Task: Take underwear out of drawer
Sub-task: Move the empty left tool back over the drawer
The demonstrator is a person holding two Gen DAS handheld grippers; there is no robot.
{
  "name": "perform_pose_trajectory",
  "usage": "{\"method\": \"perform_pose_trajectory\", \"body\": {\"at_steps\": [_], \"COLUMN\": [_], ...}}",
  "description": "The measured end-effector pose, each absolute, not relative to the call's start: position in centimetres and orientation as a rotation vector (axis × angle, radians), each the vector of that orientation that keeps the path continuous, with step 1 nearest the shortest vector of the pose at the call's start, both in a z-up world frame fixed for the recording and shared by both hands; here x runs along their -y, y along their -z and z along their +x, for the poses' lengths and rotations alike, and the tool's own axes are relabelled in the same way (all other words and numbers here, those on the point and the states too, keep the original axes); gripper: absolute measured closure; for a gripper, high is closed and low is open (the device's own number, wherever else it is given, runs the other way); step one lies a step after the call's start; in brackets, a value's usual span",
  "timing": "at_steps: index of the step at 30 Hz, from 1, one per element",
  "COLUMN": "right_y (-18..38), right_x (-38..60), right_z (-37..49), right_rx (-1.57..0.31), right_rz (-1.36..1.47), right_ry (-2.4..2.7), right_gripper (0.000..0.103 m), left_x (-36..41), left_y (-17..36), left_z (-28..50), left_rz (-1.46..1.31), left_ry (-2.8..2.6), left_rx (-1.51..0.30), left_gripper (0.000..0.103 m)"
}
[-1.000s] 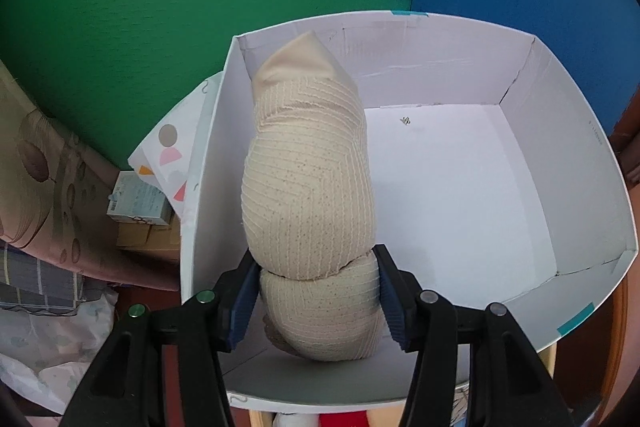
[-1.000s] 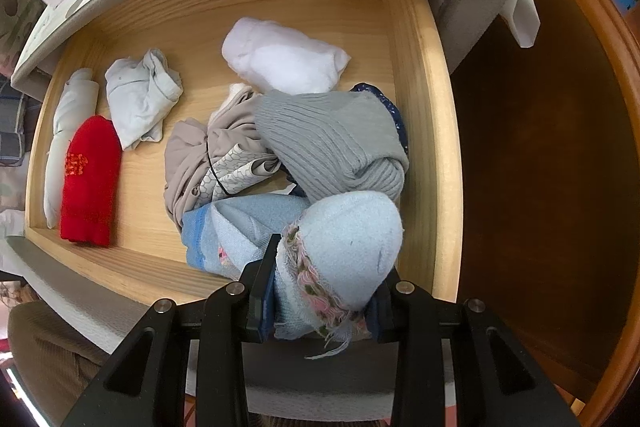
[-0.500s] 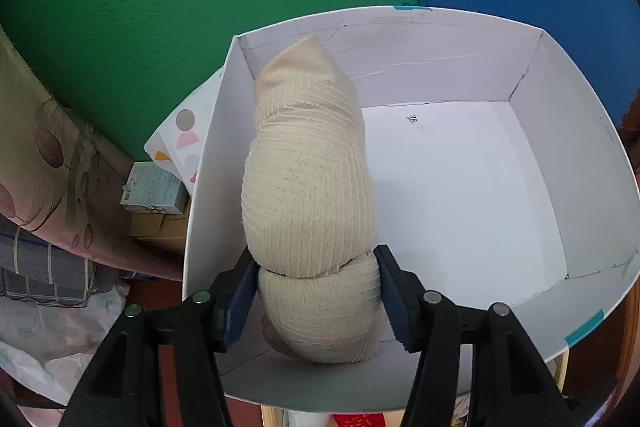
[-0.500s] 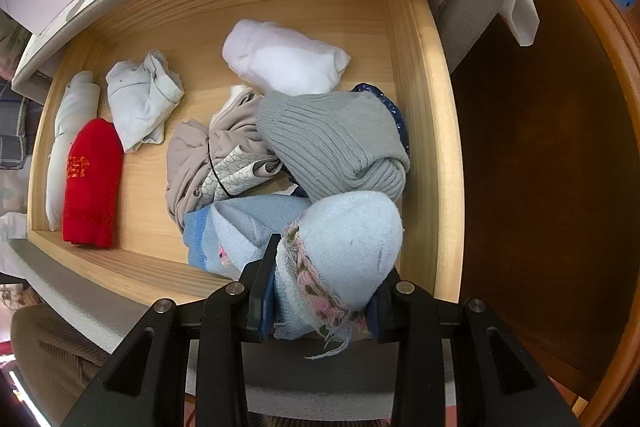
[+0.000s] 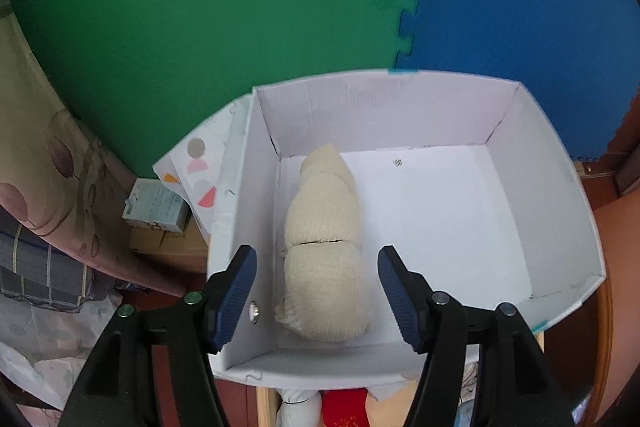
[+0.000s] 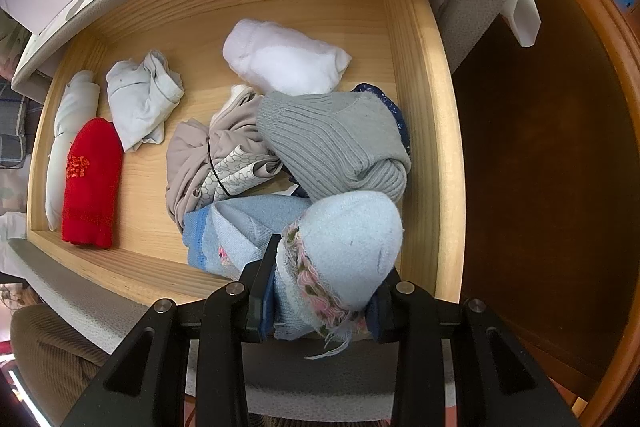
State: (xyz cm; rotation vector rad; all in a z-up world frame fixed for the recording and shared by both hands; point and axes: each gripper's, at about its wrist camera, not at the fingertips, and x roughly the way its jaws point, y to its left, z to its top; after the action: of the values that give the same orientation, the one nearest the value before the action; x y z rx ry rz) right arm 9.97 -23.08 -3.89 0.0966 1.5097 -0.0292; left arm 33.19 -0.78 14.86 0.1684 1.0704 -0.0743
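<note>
My left tool (image 5: pixel 318 293): jaws opening, clear of cream bundle (image 5: pixel 324 255), now lying in white box (image 5: pixel 560 211) against left wall. My right tool (image 6: pixel 324 301) clamps light-blue underwear (image 6: pixel 348 243) over drawer (image 6: pixel 416 131), ready for lift-out.

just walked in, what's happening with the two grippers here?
A person is moving rolled garments from a wooden drawer into a white box. The left gripper has let go of a cream rolled bundle, which lies in the box by its left wall; its jaws are opening, clear of the cloth. The right gripper is shut on a light blue rolled bundle above the drawer, where red, white and grey items remain.
</note>
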Motion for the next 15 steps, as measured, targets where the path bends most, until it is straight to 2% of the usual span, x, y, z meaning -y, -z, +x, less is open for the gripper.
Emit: {"method": "perform_pose_trajectory", "body": {"at_steps": [7,15], "right_y": [4.1,3.5], "right_x": [23.2,23.1], "right_z": [10.1,9.6], "right_rx": [-1.518,-1.484], "right_rz": [0.11,0.105], "right_ry": [0.019,0.03], "right_gripper": [0.071,0.071], "left_x": [-1.1,-4.9], "left_y": [-17.7,-15.4], "left_z": [28.2,20.3], "left_rz": [0.226,0.155], "left_ry": [0.077,0.033], "left_rx": [-1.006,-1.021], "left_gripper": [0.038,0.038]}}
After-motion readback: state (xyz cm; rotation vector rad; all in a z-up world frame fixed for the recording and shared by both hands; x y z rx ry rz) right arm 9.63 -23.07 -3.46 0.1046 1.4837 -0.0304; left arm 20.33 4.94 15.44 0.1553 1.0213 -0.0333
